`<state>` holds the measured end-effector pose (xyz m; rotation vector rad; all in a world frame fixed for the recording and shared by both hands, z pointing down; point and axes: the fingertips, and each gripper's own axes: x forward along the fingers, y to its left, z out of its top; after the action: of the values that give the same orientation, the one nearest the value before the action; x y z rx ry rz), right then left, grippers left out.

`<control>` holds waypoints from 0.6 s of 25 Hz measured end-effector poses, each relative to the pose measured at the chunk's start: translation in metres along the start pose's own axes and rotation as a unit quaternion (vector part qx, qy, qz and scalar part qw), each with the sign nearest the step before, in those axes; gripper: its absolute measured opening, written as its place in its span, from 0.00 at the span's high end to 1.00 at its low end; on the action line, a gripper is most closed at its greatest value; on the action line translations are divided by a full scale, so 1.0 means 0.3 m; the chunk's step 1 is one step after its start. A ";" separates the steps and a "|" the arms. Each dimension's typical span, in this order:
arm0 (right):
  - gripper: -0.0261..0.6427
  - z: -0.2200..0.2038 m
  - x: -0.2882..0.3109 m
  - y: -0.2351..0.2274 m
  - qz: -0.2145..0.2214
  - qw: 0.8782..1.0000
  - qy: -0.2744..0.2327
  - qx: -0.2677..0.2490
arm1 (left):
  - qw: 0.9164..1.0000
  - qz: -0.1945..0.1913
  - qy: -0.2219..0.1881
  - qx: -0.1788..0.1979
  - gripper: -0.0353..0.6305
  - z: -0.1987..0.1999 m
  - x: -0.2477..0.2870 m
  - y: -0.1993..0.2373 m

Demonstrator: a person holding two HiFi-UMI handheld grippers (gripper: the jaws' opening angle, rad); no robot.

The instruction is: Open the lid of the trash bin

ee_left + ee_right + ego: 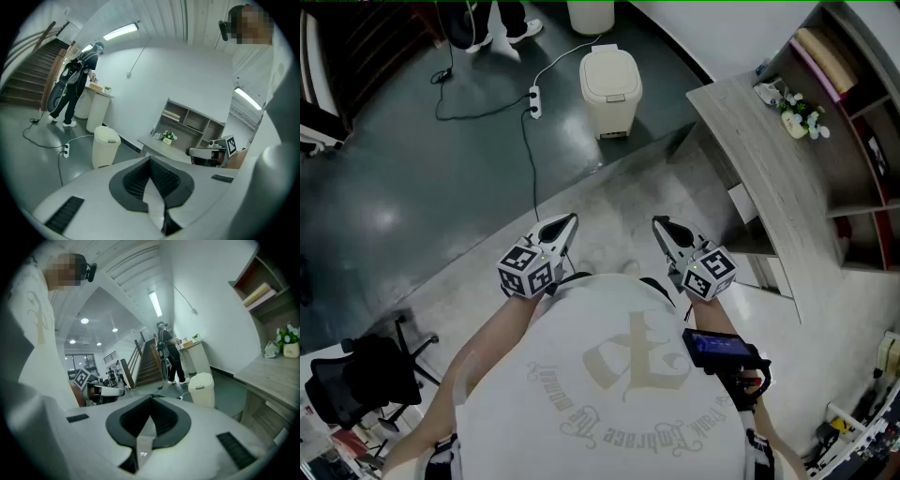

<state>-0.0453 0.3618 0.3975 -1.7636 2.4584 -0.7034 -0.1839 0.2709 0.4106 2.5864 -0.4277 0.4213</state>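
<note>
Nearest to me, the left hand-held gripper and the right hand-held gripper hung side by side at chest level, apart from each other and pointing forward. Each one's jaws were pressed together on nothing, as its own gripper view showed. A black office chair stood at my lower left, well clear of both.

Ahead, the pale floor gave way along a diagonal edge to dark glossy floor, wide open on the left. A black cable ran across it from near the left hand-held gripper up to a white power strip. On the right, the grey counter closed in that side with a long slanted edge.

The trash bin stood on the dark floor, well beyond both grippers and roughly midway ahead of them, just beside the power strip. Its lid lay shut, so I could not see inside.

A flower pot sat on the counter before a shelf unit, with flat tan and pink things in its top compartment. Farthest off, a person stood by a tall white container.
</note>
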 end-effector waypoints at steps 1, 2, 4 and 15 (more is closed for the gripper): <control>0.96 0.003 0.008 -0.003 0.004 1.000 0.000 -0.004 | 1.000 0.002 -0.001 0.001 0.93 0.000 0.004 0.004; 0.96 0.007 0.015 -0.007 0.007 1.000 0.000 -0.008 | 1.000 0.004 -0.001 0.002 0.93 0.001 0.008 0.007; 0.96 0.013 0.025 -0.015 0.010 1.000 0.000 -0.014 | 1.000 0.005 -0.001 0.003 0.93 -0.002 0.016 0.010; 0.96 0.038 0.046 -0.073 0.008 1.000 -0.018 -0.009 | 1.000 0.010 0.003 -0.003 0.93 -0.041 0.057 0.020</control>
<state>-0.0276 0.3401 0.3988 -1.7456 2.4599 -0.6458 -0.1732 0.2683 0.4296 2.5764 -0.4527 0.4338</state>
